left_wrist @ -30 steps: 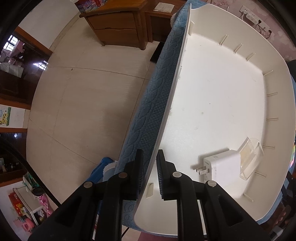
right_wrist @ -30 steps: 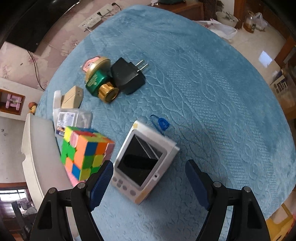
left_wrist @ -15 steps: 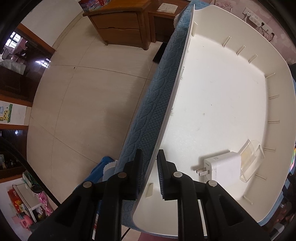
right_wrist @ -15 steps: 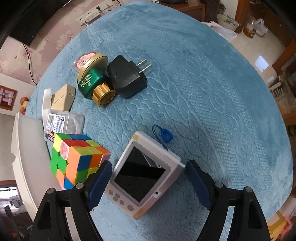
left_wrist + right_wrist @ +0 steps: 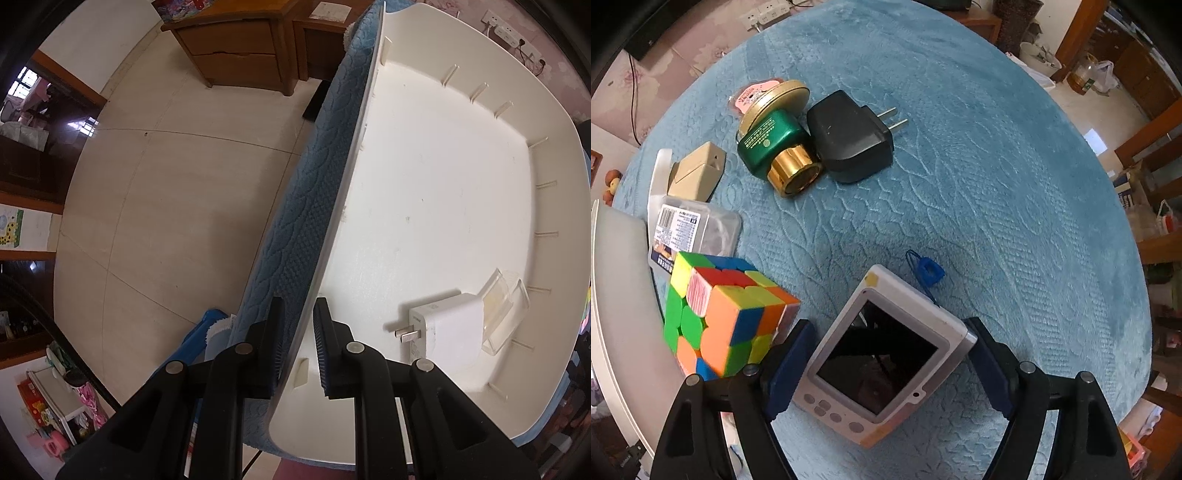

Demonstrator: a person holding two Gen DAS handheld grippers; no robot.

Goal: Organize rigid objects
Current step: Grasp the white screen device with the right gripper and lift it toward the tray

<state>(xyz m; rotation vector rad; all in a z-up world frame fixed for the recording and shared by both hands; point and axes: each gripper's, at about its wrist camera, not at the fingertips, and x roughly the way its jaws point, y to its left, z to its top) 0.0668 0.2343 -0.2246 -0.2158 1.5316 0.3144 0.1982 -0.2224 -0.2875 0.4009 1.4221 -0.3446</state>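
Device (image 5: 882, 354) looks rigid, light (screen fragile): right gripper (image 5: 886, 365) closes on its long edges, left gripper (image 5: 298, 345) pinching tray rim (image 5: 332, 236).

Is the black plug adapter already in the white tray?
No, the black plug adapter lies on the blue cloth; the white tray holds only a white charger and a clear box.

Our left gripper (image 5: 298, 334) points straight down, its jaws drawn narrow on either side of the white tray's rim (image 5: 325, 254); the pads sit close to the wall. Our right gripper (image 5: 888, 363) also points down, jaws wide and closing, one finger (image 5: 790, 354) at nine o'clock and the other at three o'clock of the white handheld device (image 5: 886, 354), not pressing it.
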